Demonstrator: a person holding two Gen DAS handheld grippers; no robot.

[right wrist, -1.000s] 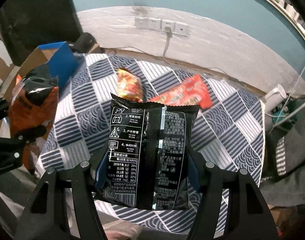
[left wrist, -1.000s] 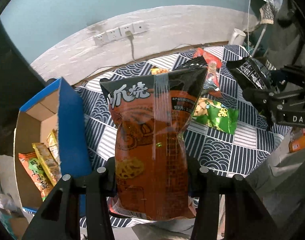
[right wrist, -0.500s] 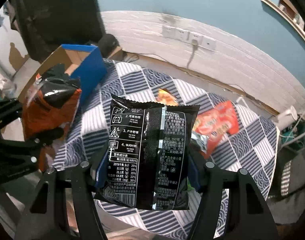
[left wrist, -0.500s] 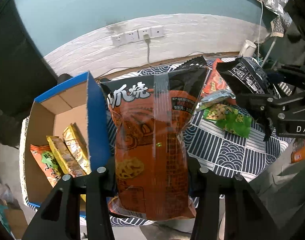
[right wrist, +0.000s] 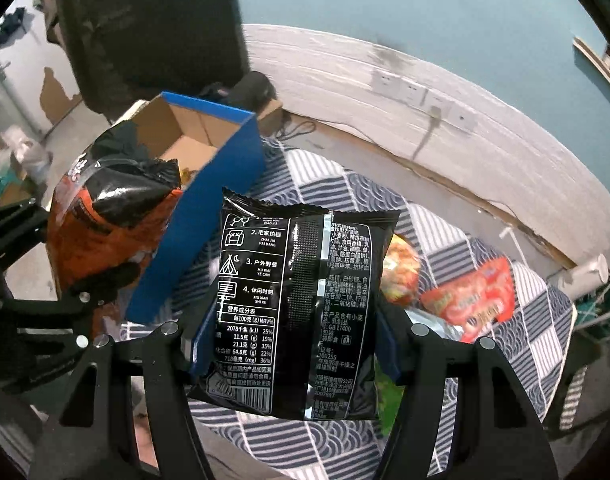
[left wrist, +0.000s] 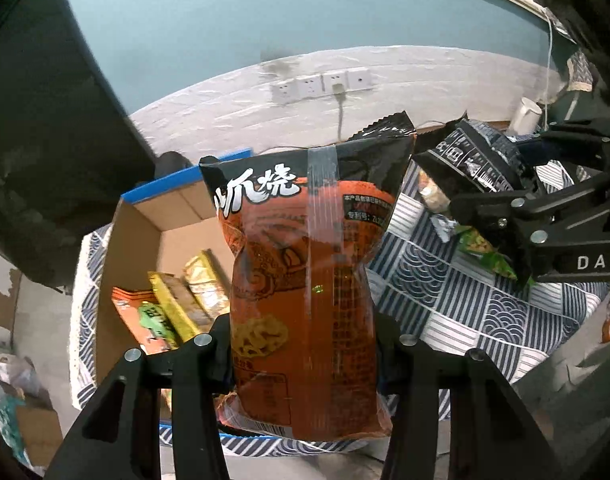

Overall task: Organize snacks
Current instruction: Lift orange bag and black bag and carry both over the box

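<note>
1. The left tongs (left wrist: 305,344) are closed on the lower half of an orange snack bag (left wrist: 305,280), their jaws pressing its two sides; the bag stands upright, glossy, with a black top band bearing white characters, a clear seam strip down the middle and a barcode at the bottom edge
2. The right tongs (right wrist: 293,340) are clamped on a black snack packet (right wrist: 297,312), held upright with its back facing the camera: white printed text, small icons, a nutrition table and a barcode at the lower left
3. Both packs hang in the air above the near edge of the tabletop (left wrist: 445,280), which wears a cloth of navy and white squares with wave and stripe patterns
4. Just behind the orange bag sits an open cardboard box (left wrist: 145,240) with blue outer walls; several yellow and orange packets (left wrist: 177,308) stand inside it
5. Farther out on the cloth lie a green packet (left wrist: 481,248), a red packet (right wrist: 473,300) and a round orange-yellow one (right wrist: 401,276)
6. Beyond is a white lower wall with a row of sockets (left wrist: 321,84), one with a cord plugged in, and teal paint above
</note>
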